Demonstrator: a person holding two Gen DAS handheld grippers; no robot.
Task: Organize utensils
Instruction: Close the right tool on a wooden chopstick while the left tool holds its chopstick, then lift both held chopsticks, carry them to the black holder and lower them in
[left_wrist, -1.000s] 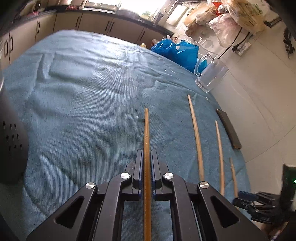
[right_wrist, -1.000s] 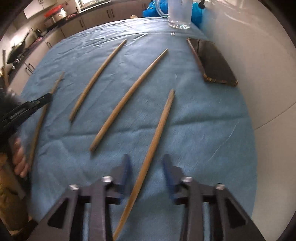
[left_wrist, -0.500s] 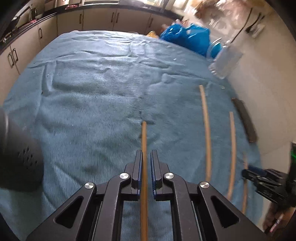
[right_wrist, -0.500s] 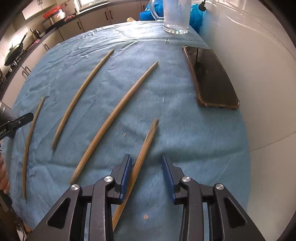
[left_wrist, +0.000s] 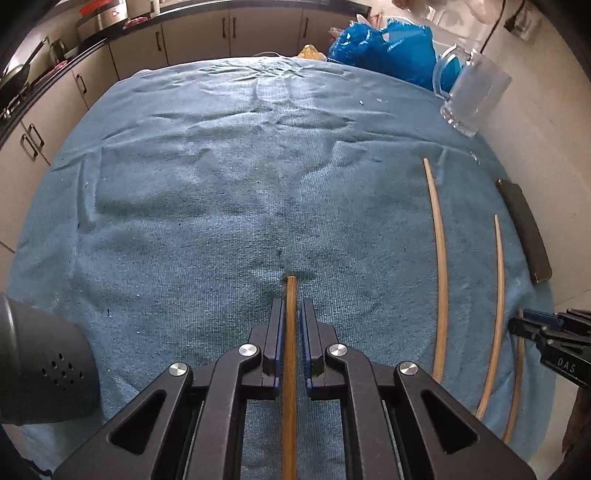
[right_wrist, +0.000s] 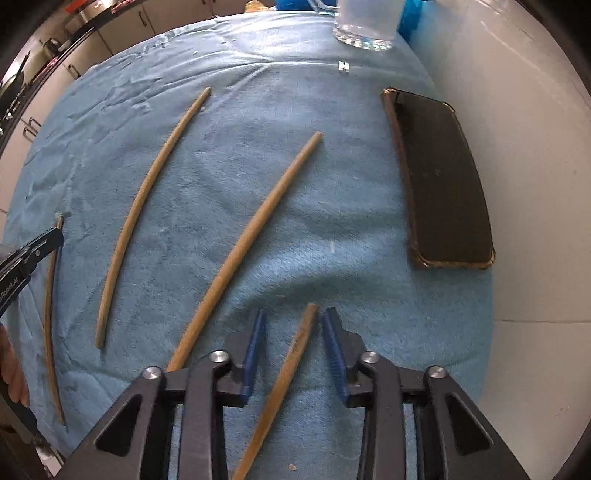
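Several wooden chopsticks lie on a blue towel (left_wrist: 207, 192). My left gripper (left_wrist: 291, 306) has its jaws slightly apart around one chopstick (left_wrist: 290, 332), which lies on the towel between them; small gaps show on both sides. My right gripper (right_wrist: 293, 317) is open and straddles another chopstick (right_wrist: 288, 365) lying on the towel. Two more chopsticks (right_wrist: 251, 236) (right_wrist: 144, 206) lie to its left, and the left gripper's chopstick (right_wrist: 50, 306) is at the far left. In the left wrist view the loose ones (left_wrist: 441, 266) (left_wrist: 496, 295) lie to the right.
A glass mug (left_wrist: 474, 99) stands at the far right corner of the towel, with a blue plastic bag (left_wrist: 384, 48) behind it. A black phone (right_wrist: 441, 181) lies by the right edge. A dark perforated object (left_wrist: 40, 362) sits at the near left. Kitchen cabinets run behind.
Both grippers have drawn back along their chopsticks, so less stick shows beyond the fingertips. The left jaws have loosened from a tight grip to a small gap.
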